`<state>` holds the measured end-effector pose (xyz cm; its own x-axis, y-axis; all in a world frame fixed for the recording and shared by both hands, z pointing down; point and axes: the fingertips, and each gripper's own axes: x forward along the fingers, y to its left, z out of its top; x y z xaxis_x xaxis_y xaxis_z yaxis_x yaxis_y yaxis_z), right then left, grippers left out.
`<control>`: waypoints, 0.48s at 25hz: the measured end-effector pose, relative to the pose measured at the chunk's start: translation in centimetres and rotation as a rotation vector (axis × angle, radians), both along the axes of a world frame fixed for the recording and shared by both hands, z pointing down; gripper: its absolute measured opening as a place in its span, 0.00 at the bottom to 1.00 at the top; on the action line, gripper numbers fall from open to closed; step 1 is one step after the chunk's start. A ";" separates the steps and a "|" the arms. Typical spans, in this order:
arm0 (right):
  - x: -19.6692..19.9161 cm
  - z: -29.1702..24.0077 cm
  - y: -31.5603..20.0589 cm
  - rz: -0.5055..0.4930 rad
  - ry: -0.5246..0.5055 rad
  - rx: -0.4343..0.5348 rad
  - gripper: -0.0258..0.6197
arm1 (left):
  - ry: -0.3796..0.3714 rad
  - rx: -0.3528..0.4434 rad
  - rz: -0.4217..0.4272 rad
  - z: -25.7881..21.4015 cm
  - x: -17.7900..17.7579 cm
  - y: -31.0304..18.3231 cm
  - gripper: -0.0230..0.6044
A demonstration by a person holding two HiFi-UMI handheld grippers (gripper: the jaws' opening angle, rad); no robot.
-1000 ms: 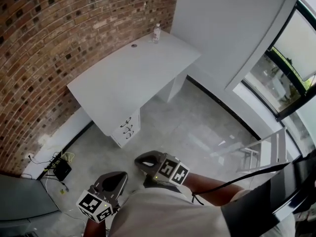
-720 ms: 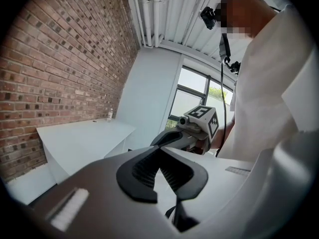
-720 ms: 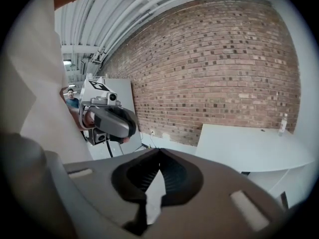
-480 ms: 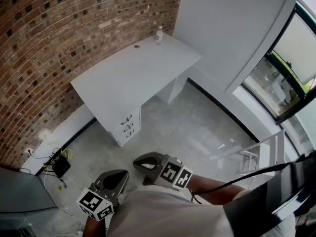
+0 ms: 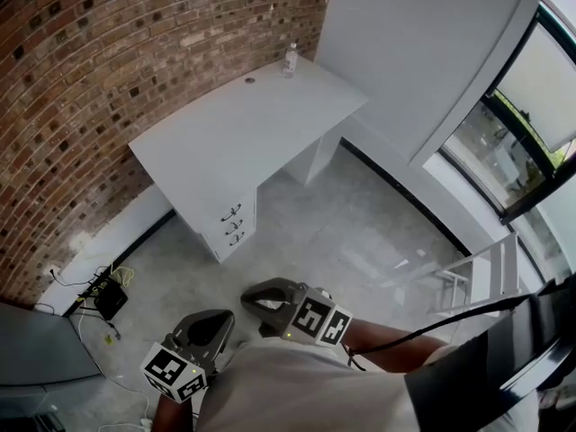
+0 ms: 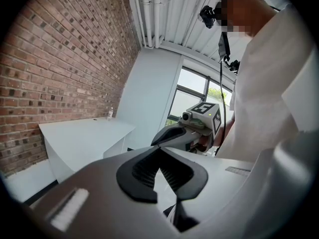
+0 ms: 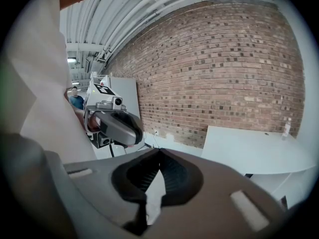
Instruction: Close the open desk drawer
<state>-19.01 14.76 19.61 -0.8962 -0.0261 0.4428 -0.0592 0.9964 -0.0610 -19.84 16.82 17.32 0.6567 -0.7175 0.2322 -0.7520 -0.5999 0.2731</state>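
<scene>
Both tongs held low against the torso, well back from the desk point(image 5: 236, 138).
Left gripper point(image 5: 209, 329) and right gripper point(image 5: 268, 297) closed on nothing, tips touching. Drawer stack point(image 5: 232, 226) under desk's near corner, fronts seemingly flush. Pose barely changed from a second ago.

Brick wall point(image 5: 108, 61), grey concrete floor point(image 5: 351, 232), daylight through large windows point(image 5: 540, 88).

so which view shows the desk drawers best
The head view: the drawers sit under the desk's near end, three dark handles facing the camera. The left gripper view shows only the desktop and a plain side panel; the right gripper view shows just the desktop, no drawer fronts.
</scene>
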 end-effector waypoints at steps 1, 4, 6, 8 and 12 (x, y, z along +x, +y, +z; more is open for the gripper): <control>0.0 0.1 0.3 -0.006 0.004 0.005 0.04 | 0.000 -0.003 -0.003 0.1 -0.1 0.2 0.04; -0.4 0.3 1.0 -0.029 0.012 0.030 0.04 | 0.002 -0.006 -0.014 0.4 -0.6 0.5 0.04; -0.7 0.4 1.3 -0.040 0.014 0.035 0.04 | -0.002 -0.008 -0.020 0.4 -1.0 0.6 0.04; -0.8 0.5 1.6 -0.046 0.015 0.031 0.04 | -0.002 -0.010 -0.027 0.5 -1.2 0.9 0.04; -0.6 0.9 2.3 -0.061 0.019 0.028 0.04 | 0.004 -0.010 -0.040 1.1 -1.3 1.6 0.04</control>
<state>-19.65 17.09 20.49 -0.8881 0.0158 0.4595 0.0009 0.9995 -0.0326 -21.15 18.46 18.46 0.6284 -0.7410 0.2368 -0.7743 -0.5663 0.2825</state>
